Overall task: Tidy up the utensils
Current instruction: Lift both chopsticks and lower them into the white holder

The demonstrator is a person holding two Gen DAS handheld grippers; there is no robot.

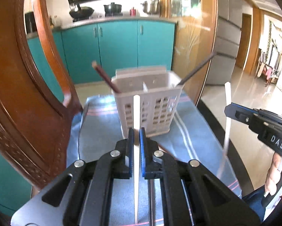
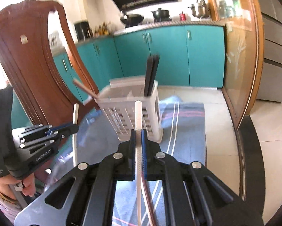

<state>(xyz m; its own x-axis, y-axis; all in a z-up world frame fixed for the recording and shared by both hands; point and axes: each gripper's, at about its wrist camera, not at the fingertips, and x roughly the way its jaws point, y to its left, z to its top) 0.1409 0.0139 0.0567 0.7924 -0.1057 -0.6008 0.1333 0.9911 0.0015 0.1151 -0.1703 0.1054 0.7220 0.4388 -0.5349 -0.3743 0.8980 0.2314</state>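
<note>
A white slotted utensil holder [image 1: 148,101] [image 2: 131,109] stands on a blue striped cloth [image 1: 103,124] [image 2: 186,131]. A brown chopstick [image 1: 106,78] [image 2: 84,88] leans out of its left side and dark chopsticks [image 1: 196,68] [image 2: 151,75] stick out of its right side. My left gripper [image 1: 136,133] is shut on a white chopstick [image 1: 136,113] held upright just before the holder. My right gripper [image 2: 138,134] is shut on another white chopstick [image 2: 138,116], also upright before the holder. Each gripper shows in the other's view, the right one [image 1: 229,109] and the left one [image 2: 74,127].
A carved wooden chair [image 1: 27,86] [image 2: 18,71] stands close on the left. A reddish stick [image 2: 148,197] lies on the cloth under my right gripper. The glass table edge [image 1: 225,143] runs on the right. Teal kitchen cabinets [image 1: 118,45] are behind.
</note>
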